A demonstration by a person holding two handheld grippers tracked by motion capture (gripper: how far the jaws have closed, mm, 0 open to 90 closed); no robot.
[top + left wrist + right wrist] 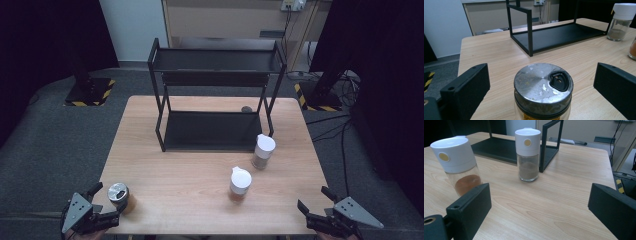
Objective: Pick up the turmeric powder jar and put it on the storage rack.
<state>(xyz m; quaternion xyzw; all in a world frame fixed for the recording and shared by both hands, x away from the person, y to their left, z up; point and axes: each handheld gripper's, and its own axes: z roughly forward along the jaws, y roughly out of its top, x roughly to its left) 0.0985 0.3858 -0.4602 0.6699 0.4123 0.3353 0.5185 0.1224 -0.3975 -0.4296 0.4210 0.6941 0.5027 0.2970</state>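
the left gripper (102,202) stands wide open around the glass jar with the scratched metal lid (543,86), one jaw on each side, neither touching it. the jar sits at the 7 o'clock corner of the light wooden table (190,165), very near the front edge. if the jaws close unevenly, one pad may push the jar first and tip it or slide it off that edge. the lid seems smooth, though i cannot tell if it is tight.

the right gripper (322,207) is also wide open and holds nothing, at 5 o'clock. the white-capped shaker with orange powder (459,165) stands near it; a careless sweep could knock it over.
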